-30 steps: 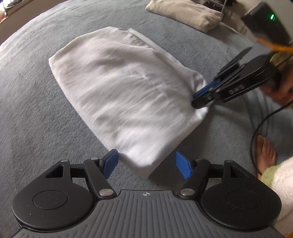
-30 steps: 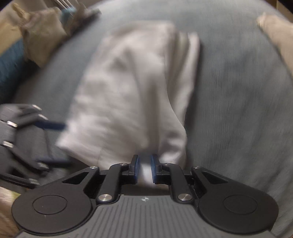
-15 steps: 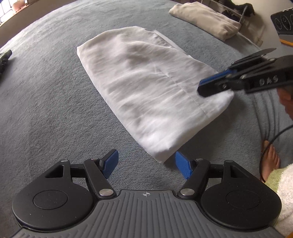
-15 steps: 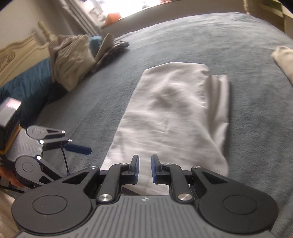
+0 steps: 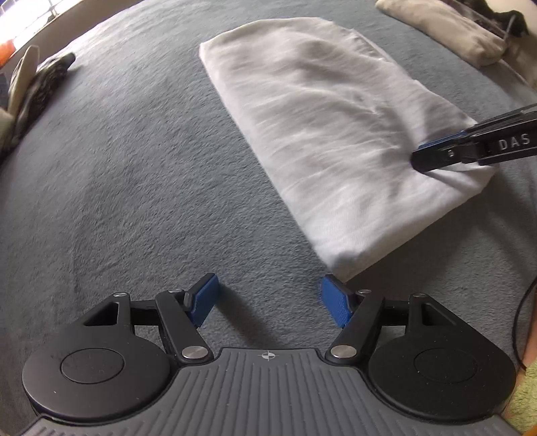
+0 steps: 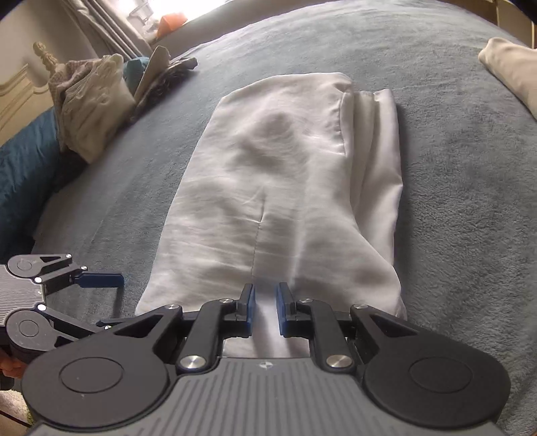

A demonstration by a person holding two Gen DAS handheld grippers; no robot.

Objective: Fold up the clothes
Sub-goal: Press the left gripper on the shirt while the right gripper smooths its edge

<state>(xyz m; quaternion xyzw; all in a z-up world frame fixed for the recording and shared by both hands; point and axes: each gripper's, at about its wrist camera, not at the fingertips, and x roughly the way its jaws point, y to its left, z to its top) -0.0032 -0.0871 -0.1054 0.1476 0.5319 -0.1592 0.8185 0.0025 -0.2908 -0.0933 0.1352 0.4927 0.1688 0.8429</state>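
Left wrist: left tongs (image 5: 268, 298) spread wide, empty | right tongs (image 6: 265, 310) nearly together over white garment (image 6: 285, 187)

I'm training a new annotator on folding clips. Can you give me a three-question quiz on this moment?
1. True or false: the left hand-held gripper is shut on the white garment.
2. Where is the right hand-held gripper?
A. over the garment's near edge, jaws narrowed around a strip of cloth
B. on the beige folded cloth
C. at the clothes pile
3. Fill in: the garment lies on a grey ____.

Key: 1 false, its jaws are wide open over bare blanket beside the garment's corner. 2 A. 3 blanket.
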